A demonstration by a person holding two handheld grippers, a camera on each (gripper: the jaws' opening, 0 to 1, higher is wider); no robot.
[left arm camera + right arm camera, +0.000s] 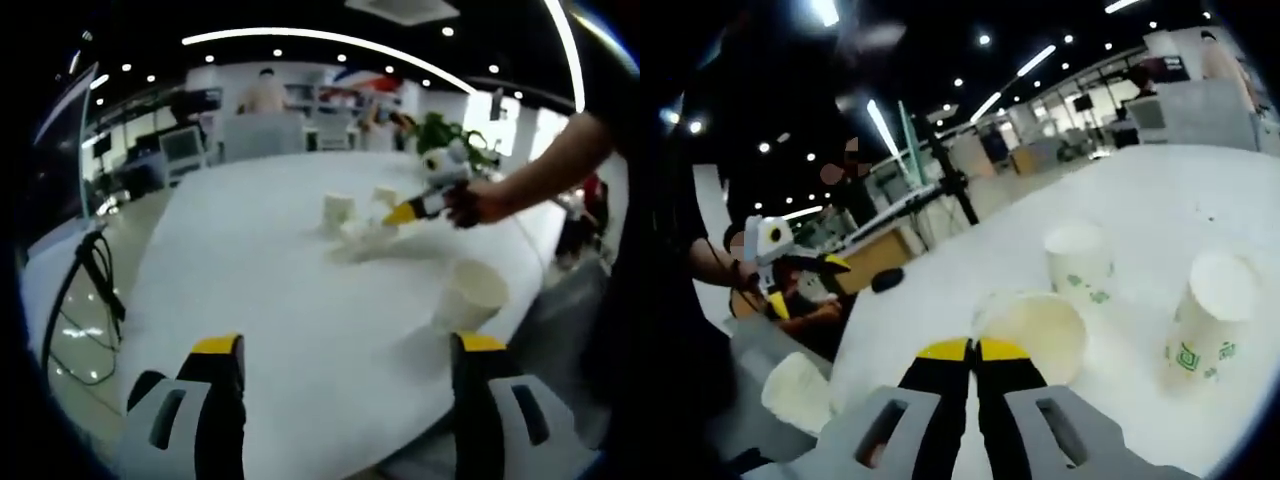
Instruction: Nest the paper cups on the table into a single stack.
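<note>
The left gripper view is blurred, so the far white paper cups (340,212) merge into a pale cluster and their number there is hard to make out. In the right gripper view four cups can be counted on the white table (1160,190): two upside-down cups with green print (1078,262) and (1202,318), one open-mouthed cup (1035,330) lying at the jaws, and one plain cup (800,392) near the table's edge. The right gripper (973,350) has its yellow-tipped jaws clenched together, seemingly pinching the rim of the open-mouthed cup. The left gripper (345,348) hangs over the table with jaws spread wide, nothing between them, a single cup (470,292) just ahead
</note>
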